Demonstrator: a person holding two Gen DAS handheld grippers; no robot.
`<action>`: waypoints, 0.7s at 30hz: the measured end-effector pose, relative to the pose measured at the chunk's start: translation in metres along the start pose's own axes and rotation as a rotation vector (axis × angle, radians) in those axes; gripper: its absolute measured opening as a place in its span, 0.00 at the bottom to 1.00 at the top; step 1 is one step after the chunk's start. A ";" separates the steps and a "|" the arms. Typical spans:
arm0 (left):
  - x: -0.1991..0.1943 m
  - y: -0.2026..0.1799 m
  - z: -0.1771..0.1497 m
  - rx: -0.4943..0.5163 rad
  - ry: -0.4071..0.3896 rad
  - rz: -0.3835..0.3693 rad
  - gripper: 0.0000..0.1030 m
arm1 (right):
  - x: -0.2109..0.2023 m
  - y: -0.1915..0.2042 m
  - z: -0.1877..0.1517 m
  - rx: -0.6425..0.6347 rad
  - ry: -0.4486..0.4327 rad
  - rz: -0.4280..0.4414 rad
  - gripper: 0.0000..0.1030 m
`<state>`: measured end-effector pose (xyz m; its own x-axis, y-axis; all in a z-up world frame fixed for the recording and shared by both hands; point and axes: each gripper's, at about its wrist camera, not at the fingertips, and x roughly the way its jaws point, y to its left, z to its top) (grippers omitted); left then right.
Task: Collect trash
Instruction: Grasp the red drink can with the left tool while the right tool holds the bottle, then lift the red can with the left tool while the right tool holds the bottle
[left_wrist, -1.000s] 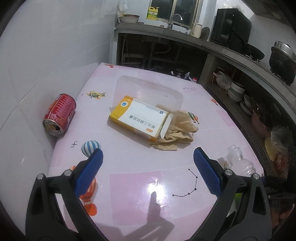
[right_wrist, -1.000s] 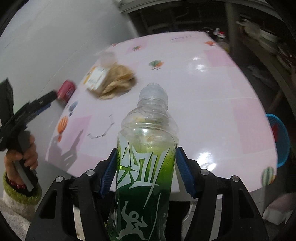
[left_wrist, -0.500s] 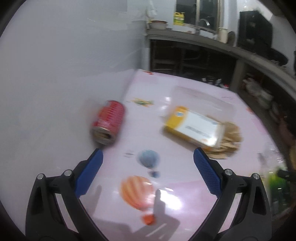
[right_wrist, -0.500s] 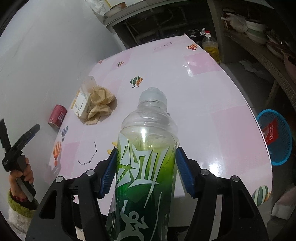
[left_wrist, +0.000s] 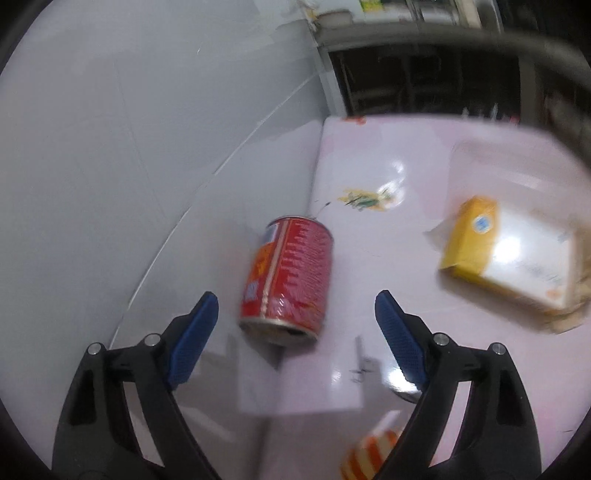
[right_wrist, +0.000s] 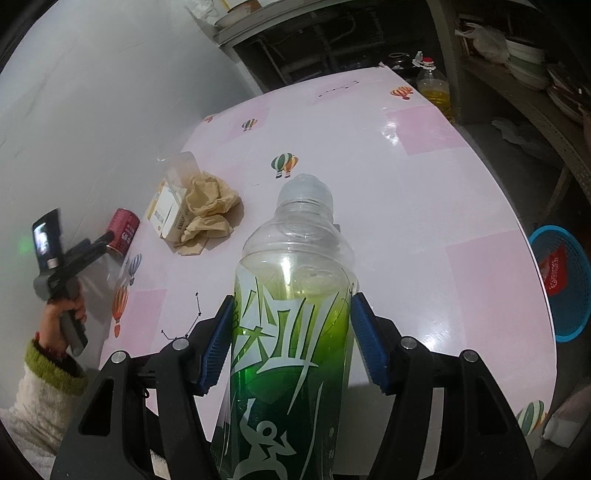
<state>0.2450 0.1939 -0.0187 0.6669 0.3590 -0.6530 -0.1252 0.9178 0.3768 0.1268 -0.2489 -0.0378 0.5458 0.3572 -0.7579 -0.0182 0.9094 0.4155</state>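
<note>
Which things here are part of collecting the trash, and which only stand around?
Job: can, box, crumpled paper, green bottle, blue basket, both hand-held grippers.
Around: oil bottle, bowls, table.

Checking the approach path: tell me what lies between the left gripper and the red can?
Nothing: in the left wrist view, left gripper already flanks the red can.

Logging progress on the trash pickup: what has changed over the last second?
The left gripper swung from the yellow box to the red can, jaws open around it, not closed. The right gripper still clamps the green bottle. Trash unmoved.
</note>
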 end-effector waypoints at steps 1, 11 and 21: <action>0.007 -0.005 0.001 0.038 0.012 0.036 0.81 | 0.000 0.000 0.000 -0.002 0.002 0.003 0.59; 0.053 -0.021 0.003 0.177 0.145 0.176 0.62 | -0.001 -0.003 0.000 0.003 0.001 0.027 0.59; 0.009 -0.022 -0.016 0.084 0.110 0.062 0.62 | -0.002 -0.007 -0.001 0.006 0.000 0.039 0.59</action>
<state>0.2422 0.1802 -0.0433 0.5748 0.4352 -0.6930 -0.0983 0.8774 0.4695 0.1250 -0.2557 -0.0392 0.5450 0.3920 -0.7411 -0.0346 0.8937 0.4472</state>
